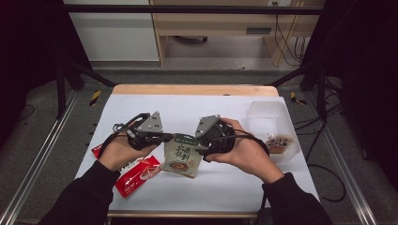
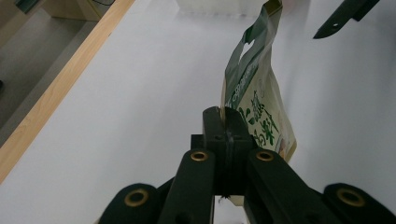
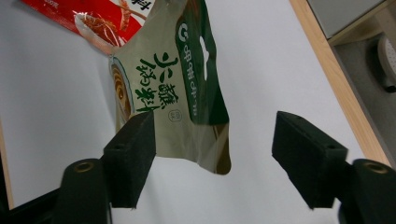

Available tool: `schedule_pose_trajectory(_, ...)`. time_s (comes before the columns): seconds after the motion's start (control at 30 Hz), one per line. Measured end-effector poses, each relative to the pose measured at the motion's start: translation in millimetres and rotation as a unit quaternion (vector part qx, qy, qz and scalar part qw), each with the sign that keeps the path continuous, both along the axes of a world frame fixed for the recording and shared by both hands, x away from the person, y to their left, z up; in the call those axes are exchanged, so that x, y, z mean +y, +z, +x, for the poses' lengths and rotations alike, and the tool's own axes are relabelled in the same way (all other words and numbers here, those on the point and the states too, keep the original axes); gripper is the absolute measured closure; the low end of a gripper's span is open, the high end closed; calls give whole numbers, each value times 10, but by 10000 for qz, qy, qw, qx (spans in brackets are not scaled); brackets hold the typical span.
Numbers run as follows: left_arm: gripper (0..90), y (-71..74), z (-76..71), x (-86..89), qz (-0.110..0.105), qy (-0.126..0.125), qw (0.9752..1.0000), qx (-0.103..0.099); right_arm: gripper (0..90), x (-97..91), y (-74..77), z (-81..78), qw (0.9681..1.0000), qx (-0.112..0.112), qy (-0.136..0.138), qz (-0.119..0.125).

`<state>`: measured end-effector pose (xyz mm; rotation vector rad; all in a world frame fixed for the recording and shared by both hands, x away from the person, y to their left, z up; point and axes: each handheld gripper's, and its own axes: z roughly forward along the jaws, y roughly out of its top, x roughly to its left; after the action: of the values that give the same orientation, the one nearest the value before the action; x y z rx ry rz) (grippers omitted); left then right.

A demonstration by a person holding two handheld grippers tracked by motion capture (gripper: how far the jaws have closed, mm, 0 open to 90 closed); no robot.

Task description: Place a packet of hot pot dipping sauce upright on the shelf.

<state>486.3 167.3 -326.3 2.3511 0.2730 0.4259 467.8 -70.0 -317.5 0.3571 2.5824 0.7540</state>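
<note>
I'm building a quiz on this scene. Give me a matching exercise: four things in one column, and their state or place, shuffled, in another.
Things:
1. left claw
2. right claw
3. red packet
4. clear plastic container

States or places:
A. lies flat at the table's near left
B. open
C. at the table's right edge
D. shut on the green-and-beige pouch

Pairs: 1-D, 2-B, 3-A, 4-C
</note>
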Motion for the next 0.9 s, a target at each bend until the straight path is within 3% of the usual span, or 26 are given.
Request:
schedule_pose_trajectory(0.17, 900, 17, -30, -8, -46, -29, 10000, 2, 380, 37, -34, 56, 9997, 192, 82, -115)
schedule_pose_trajectory(0.43, 900, 37, -59, -30, -55, -136, 9999, -8, 562, 116, -106, 138, 9983, 546, 174, -109)
schedule_pose_trajectory(0.6, 900, 53, -89, -37, -89, -166, 9998, -31, 664, 171, -161, 153, 9965, 751, 300, -229)
schedule_pose_trajectory(0.7, 900, 57, -91, -36, -91, -178, 9998, -19, 709, 185, -177, 155, 9961, 790, 299, -244)
schedule_pose_trajectory(0.9, 900, 56, -76, -24, -139, -169, 9997, 52, 892, 184, -183, 195, 9949, 872, 330, -372)
